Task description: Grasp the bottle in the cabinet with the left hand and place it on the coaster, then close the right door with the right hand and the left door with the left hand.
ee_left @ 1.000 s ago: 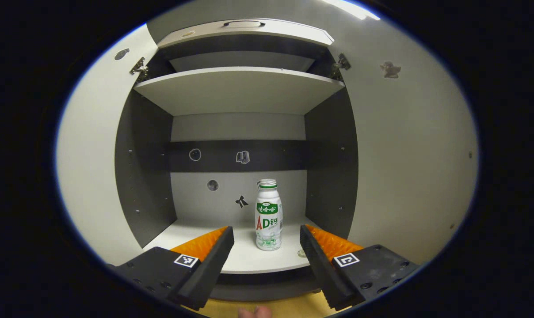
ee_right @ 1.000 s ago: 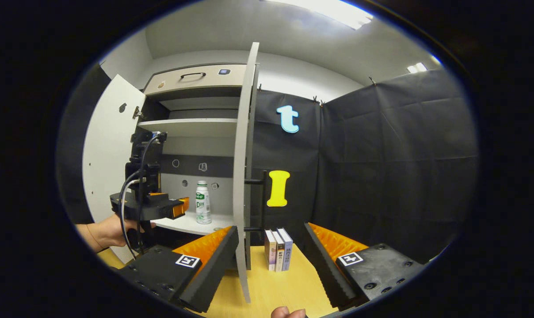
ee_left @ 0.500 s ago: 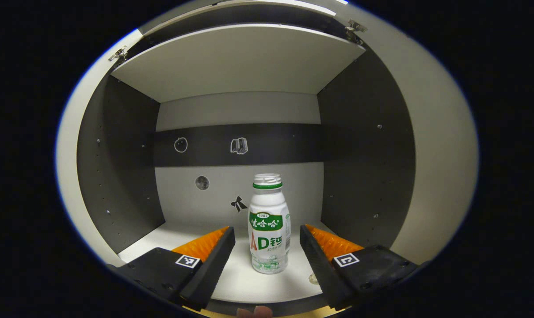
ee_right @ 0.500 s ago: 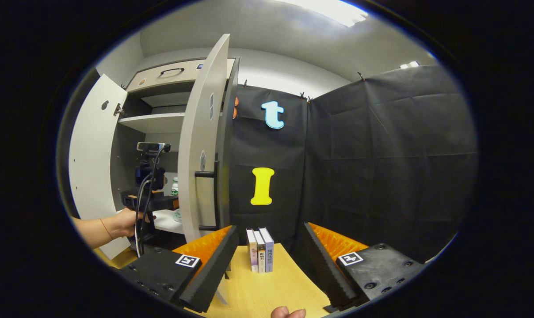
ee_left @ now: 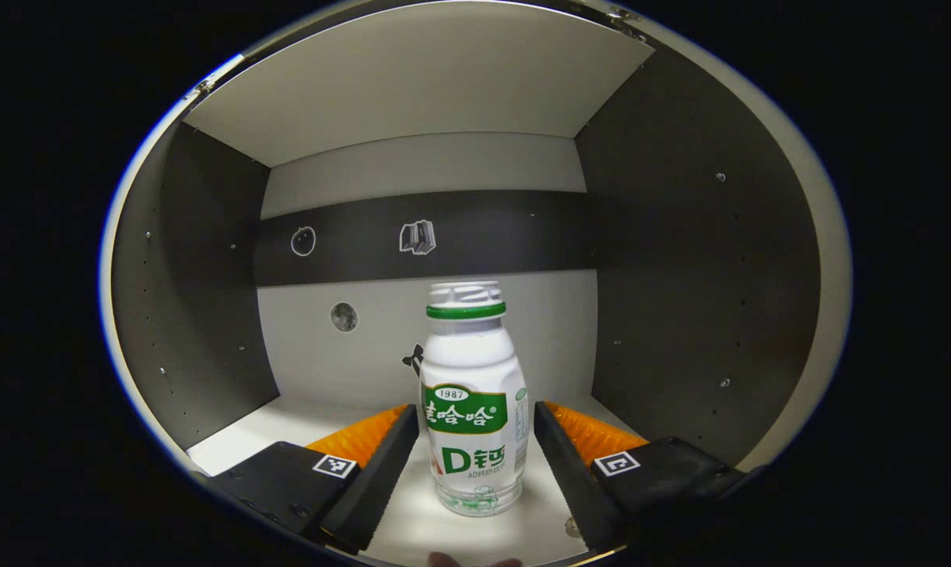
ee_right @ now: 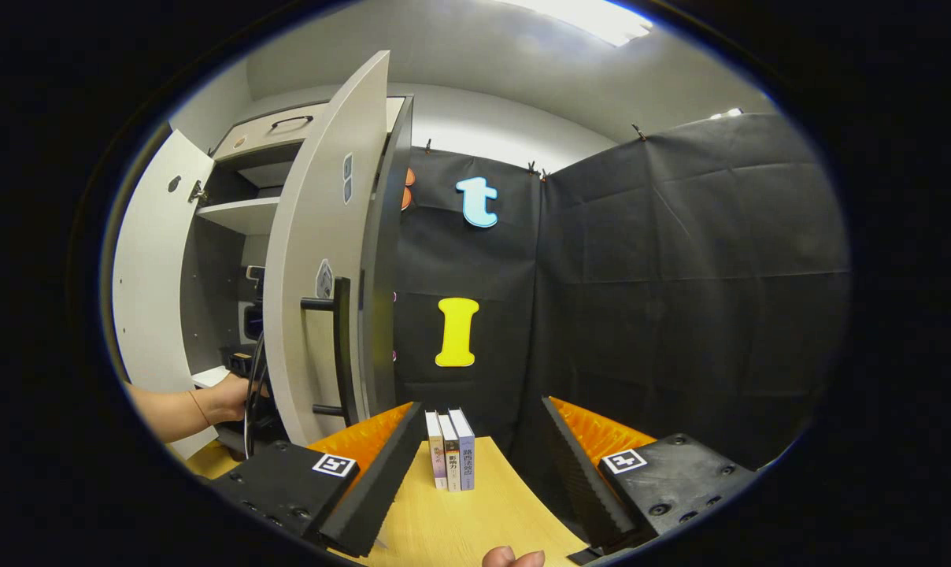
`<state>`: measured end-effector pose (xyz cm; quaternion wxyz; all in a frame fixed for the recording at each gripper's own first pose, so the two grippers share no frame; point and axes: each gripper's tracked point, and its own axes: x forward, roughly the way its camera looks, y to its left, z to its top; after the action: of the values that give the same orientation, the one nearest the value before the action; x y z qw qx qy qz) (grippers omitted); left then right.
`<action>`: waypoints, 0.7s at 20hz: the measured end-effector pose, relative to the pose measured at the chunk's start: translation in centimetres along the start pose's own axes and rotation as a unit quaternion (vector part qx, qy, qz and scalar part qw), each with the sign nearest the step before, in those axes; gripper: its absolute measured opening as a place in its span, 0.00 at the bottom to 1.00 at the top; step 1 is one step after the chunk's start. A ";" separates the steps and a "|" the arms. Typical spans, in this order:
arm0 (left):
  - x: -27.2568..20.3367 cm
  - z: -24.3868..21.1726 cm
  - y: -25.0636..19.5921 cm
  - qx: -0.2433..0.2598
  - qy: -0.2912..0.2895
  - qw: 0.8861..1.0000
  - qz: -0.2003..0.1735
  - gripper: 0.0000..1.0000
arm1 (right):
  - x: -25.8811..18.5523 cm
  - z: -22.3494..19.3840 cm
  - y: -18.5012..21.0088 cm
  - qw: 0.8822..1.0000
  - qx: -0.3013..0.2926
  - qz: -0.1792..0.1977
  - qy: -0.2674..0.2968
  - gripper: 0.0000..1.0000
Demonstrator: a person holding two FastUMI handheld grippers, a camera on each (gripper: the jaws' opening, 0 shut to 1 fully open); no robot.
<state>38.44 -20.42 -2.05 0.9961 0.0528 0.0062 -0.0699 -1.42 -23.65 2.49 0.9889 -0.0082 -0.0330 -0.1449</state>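
While the bottle (ee_left: 472, 398) stood upright on the lower shelf (ee_left: 286, 421) of the cabinet, it was framed between the two fingers of the left claw (ee_left: 473, 453), which was held wide and not yet pressed on it. Its long axis was vertical, straight ahead of that claw, so a plain closing was judged enough for the grasp. The right claw (ee_right: 483, 457) was kept wide and empty over the table (ee_right: 475, 520), beside the open right door (ee_right: 318, 260) and well apart from the bottle.
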 end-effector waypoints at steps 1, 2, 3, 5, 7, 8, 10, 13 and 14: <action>0.1 -0.2 0.0 0.000 0.001 1.000 0.000 0.94 | -0.1 0.0 0.0 1.000 0.000 0.000 0.001 0.97; 0.0 -0.2 0.1 -0.002 -0.001 1.000 -0.003 0.92 | -0.1 0.0 0.1 1.000 -0.001 0.000 0.001 0.97; 0.1 -0.1 -0.2 -0.007 0.000 1.000 -0.013 0.81 | -0.2 0.0 0.2 1.000 0.000 0.001 0.001 0.97; -0.5 0.7 0.2 -0.009 -0.009 1.000 -0.012 0.78 | -0.5 0.3 0.5 1.000 -0.002 0.003 -0.002 0.97; -1.8 2.3 0.6 -0.008 -0.023 1.000 -0.009 0.77 | -0.8 0.7 1.1 1.000 -0.002 0.005 -0.006 0.97; -3.1 2.9 1.0 -0.007 -0.029 1.000 -0.010 0.77 | -0.9 0.8 1.3 1.000 -0.002 0.007 -0.008 0.97; -5.7 3.9 1.5 -0.007 -0.033 0.999 -0.014 0.77 | -1.3 1.0 1.7 1.000 -0.001 0.008 -0.011 0.97; -9.8 5.0 2.7 -0.014 -0.042 0.999 -0.017 0.77 | -2.0 1.3 2.2 1.000 0.002 0.004 -0.016 0.97; -11.4 5.1 3.1 -0.016 -0.043 0.999 -0.018 0.77 | -2.2 1.2 2.6 1.000 0.006 0.005 -0.015 0.97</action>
<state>27.61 -16.33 3.56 0.9947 0.0332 -0.0348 -0.0904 -2.92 -20.53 3.53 0.9891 -0.0045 -0.0482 -0.1392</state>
